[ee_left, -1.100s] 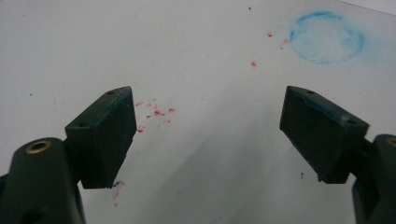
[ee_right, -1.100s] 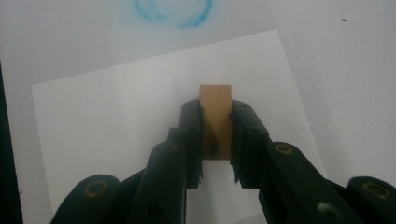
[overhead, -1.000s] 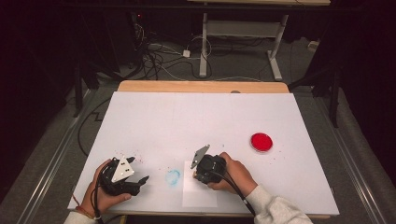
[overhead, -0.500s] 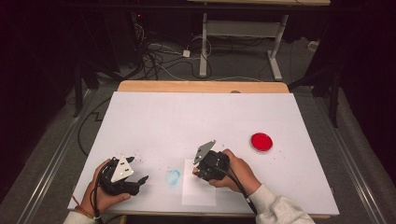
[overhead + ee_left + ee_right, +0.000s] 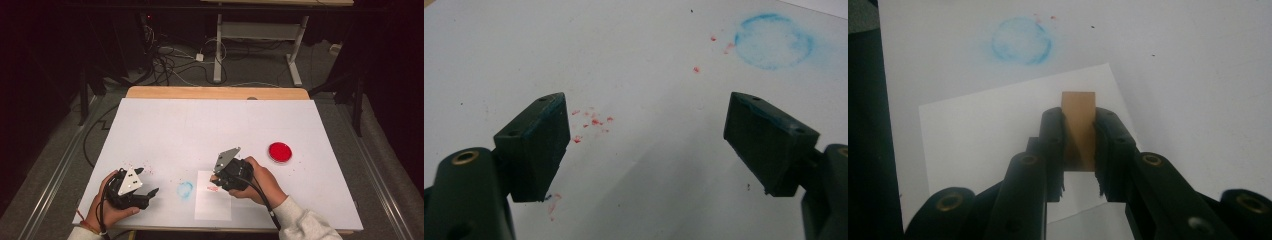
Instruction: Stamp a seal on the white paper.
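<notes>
Right hand-held gripper (image 5: 1079, 145) lifted wooden stamp (image 5: 1078, 127) off paper (image 5: 978, 130).

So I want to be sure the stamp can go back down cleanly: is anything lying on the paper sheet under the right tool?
Nothing visible does. The right tool is shut on the wooden stamp above the paper sheet, and the sheet's visible surface is bare. The blue ring mark lies off the sheet, on the table.

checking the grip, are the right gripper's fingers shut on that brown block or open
Shut on it: the right gripper has both fingers pressed against the brown block, above the white paper.
</notes>
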Action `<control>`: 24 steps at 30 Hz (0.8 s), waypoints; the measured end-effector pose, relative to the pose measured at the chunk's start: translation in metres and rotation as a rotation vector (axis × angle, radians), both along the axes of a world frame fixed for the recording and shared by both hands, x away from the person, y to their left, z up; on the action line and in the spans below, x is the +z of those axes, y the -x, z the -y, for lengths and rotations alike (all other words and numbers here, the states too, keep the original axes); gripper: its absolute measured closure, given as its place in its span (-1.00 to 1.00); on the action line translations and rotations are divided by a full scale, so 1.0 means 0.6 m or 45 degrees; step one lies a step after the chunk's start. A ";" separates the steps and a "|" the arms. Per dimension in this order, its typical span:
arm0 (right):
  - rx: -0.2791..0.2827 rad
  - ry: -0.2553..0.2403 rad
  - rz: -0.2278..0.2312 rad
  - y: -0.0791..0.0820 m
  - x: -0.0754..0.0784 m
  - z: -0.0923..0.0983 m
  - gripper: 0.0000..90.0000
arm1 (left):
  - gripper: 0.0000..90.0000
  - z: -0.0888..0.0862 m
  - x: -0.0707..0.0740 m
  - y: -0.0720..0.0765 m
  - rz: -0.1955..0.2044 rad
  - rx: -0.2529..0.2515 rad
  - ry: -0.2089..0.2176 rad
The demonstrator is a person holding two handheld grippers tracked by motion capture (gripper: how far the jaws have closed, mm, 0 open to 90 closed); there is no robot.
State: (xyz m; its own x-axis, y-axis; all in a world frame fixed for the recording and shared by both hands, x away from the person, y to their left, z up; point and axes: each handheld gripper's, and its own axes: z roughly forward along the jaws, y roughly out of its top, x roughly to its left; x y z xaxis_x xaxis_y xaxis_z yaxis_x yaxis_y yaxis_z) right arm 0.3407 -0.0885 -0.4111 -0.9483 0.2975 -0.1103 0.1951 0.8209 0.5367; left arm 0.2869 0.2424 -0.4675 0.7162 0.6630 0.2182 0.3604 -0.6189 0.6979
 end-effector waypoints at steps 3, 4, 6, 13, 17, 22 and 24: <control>-0.013 0.005 0.003 -0.001 0.003 0.006 0.69 | -0.60 0.001 0.000 0.000 -0.001 -0.001 -0.004; -0.020 0.000 0.013 -0.002 0.003 0.009 0.69 | -0.60 0.001 0.000 0.000 -0.001 -0.003 -0.005; -0.030 -0.003 0.019 -0.003 0.004 0.014 0.69 | -0.60 0.001 0.000 0.000 0.000 -0.001 -0.003; -0.052 -0.016 0.025 -0.007 0.011 0.032 0.69 | -0.60 0.000 0.000 -0.001 0.001 0.002 0.001; -0.079 -0.015 0.029 -0.012 0.016 0.042 0.69 | -0.60 -0.002 -0.004 -0.005 -0.005 -0.002 0.005; -0.103 -0.034 0.028 -0.019 0.022 0.055 0.69 | -0.60 -0.007 -0.003 -0.006 0.006 -0.004 0.007; -0.101 -0.032 0.041 -0.020 0.023 0.059 0.69 | -0.60 -0.006 -0.002 -0.005 -0.003 0.003 0.015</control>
State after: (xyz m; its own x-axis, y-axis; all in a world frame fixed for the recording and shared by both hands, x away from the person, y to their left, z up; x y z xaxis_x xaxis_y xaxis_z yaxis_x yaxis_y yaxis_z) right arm 0.3526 -0.1239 -0.3974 -0.9176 0.3749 -0.1319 0.2417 0.7898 0.5638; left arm 0.2897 0.2462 -0.4687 0.7151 0.6671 0.2090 0.3633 -0.6100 0.7042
